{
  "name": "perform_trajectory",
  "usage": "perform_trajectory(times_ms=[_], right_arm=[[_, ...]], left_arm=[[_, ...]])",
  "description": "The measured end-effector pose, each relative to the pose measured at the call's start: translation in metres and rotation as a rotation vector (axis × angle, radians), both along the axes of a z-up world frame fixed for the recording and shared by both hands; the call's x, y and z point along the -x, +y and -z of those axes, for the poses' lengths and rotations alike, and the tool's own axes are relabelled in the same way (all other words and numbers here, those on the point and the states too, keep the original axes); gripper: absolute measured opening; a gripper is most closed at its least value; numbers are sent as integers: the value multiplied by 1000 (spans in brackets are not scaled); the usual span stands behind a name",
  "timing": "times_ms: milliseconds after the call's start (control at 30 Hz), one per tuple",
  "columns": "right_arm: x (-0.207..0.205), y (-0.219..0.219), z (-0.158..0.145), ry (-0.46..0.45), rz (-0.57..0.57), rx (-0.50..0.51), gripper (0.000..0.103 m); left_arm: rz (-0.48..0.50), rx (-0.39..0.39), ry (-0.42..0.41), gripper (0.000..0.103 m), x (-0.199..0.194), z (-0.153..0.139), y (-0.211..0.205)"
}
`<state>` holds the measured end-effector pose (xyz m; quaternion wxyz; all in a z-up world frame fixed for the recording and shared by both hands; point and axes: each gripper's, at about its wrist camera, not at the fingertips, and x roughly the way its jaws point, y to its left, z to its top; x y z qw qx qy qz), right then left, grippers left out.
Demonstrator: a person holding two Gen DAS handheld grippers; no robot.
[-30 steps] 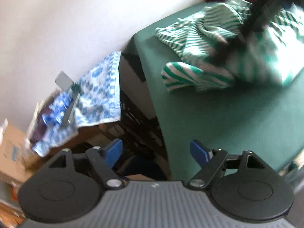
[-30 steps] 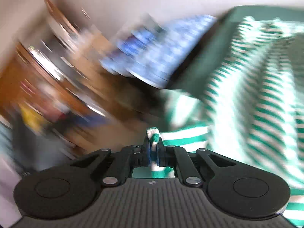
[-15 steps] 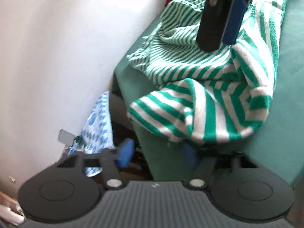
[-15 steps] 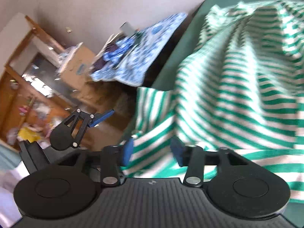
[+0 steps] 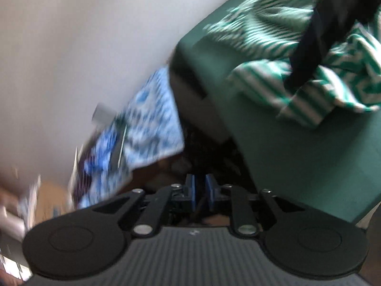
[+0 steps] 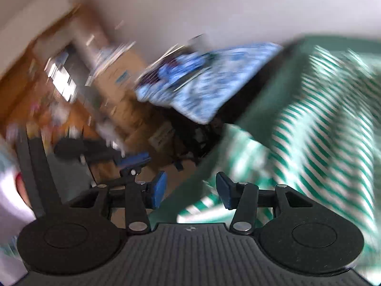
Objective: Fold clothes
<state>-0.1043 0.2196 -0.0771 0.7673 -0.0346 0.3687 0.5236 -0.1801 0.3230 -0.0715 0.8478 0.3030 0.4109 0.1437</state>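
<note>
A green-and-white striped garment (image 5: 309, 54) lies crumpled on the green table (image 5: 297, 147), near its left corner. My left gripper (image 5: 200, 190) is shut and empty, held off the table's left edge, below the garment. My right gripper (image 6: 190, 190) is open and empty at the garment's hanging edge (image 6: 321, 131); it shows as a dark shape (image 5: 319, 31) over the garment in the left wrist view. The left gripper (image 6: 133, 160) shows at lower left in the right wrist view. Both views are blurred.
A blue-and-white patterned cloth (image 5: 142, 131) lies over boxes left of the table, against a white wall (image 5: 83, 35). Cardboard boxes (image 6: 123, 90) and wooden shelving (image 6: 35, 83) stand further left. Dark clutter (image 6: 190, 138) sits under the table edge.
My left gripper has shut and dropped back from the garment to the table's left edge. My right gripper let go of the striped cloth and stays open.
</note>
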Motion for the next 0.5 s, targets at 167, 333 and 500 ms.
perform_trajectory(times_ms=[167, 333, 500], right_arm=[[9, 54, 35, -229, -45, 259, 14], [-13, 45, 22, -5, -44, 96, 7], [-12, 30, 1, 92, -101, -178, 18]], left_arm=[[-84, 38, 8, 37, 31, 4, 2], [-159, 30, -7, 56, 44, 7, 13], [-246, 63, -37, 57, 40, -1, 42]])
